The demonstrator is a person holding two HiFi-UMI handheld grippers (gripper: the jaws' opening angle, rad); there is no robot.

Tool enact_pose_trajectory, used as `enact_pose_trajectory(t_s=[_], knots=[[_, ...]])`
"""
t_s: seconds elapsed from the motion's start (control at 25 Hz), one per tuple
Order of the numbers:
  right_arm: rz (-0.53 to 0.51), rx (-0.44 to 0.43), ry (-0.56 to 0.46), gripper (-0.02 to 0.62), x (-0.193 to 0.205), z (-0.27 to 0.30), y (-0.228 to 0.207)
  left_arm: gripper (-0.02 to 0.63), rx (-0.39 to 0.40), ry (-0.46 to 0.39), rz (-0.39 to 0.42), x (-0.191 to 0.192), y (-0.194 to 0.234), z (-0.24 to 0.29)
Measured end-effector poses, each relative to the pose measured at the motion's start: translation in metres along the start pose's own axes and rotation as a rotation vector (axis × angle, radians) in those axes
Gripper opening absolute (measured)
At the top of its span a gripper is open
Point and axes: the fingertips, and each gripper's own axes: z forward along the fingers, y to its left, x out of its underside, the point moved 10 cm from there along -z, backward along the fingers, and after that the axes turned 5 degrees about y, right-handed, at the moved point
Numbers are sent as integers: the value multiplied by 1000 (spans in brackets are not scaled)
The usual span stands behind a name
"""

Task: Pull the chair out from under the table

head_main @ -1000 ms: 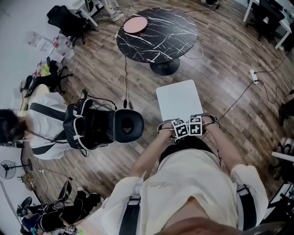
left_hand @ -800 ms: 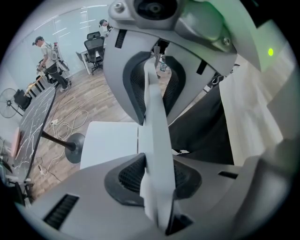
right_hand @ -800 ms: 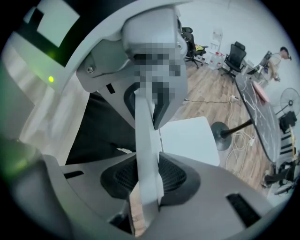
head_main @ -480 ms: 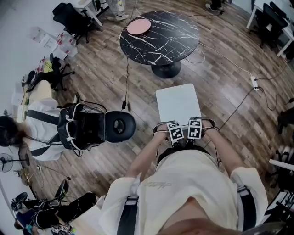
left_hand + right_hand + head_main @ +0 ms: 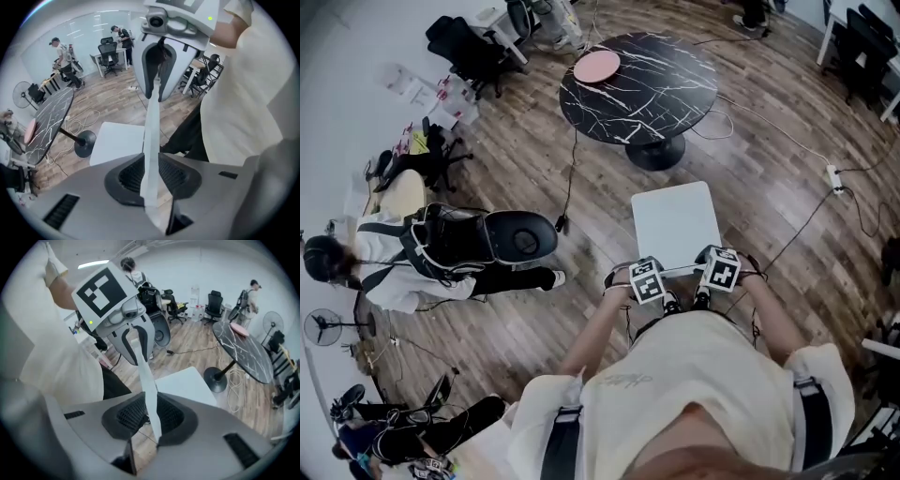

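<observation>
Evidently the chair (image 5: pixel 675 225) is gripped from behind with both tools. In the head view its white seat lies straight ahead of the person, between the body and the round black table (image 5: pixel 642 80). The thin upper edge of the chair's back (image 5: pixel 151 136) runs crosswise, from one hand to the other.

The left gripper (image 5: pixel 652 274) is clamped on the left part of that edge. In the left gripper view the white strip passes between the ribbed pads and is pressed from both sides. The right gripper (image 5: pixel 712 267) is set on the right part. Its jaws are closing, with the same strip between them and the pads already laid against it. Neither hand is nearer than the other, since the two are spaced evenly along the edge.

The relation that matters is this one. The edge lies across the jaws, the seat extends away from them toward the table, and the person stands on the opposite side. A pull would therefore be made straight back toward the body, at right angles to the edge and with equal force on both ends, so that the chair is not slewed.

A strip of bare floor (image 5: pixel 609 187) is seen between the seat's far edge and the table's foot. The chair is thus judged to be largely out from under the top already.

No container is in play. Only a pink plate (image 5: pixel 596 66) lies on the table near its far left rim, and nothing can be made out on it.
</observation>
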Motion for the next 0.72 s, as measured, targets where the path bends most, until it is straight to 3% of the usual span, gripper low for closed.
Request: enact_pose_trajectory(t_s=[0.24, 0.36, 0.56, 0.72], knots=[[145, 59, -199, 14, 6, -28, -14, 81, -134, -216, -234, 5, 25, -48], [196, 68, -273, 6, 9, -39, -19, 58, -193, -331, -337, 3, 30, -64], [239, 126, -343, 6, 10, -61, -26, 17, -256, -449, -424, -6, 31, -82], [295, 168, -469, 5, 7, -88, -33, 17, -305, -527, -471, -19, 31, -98]])
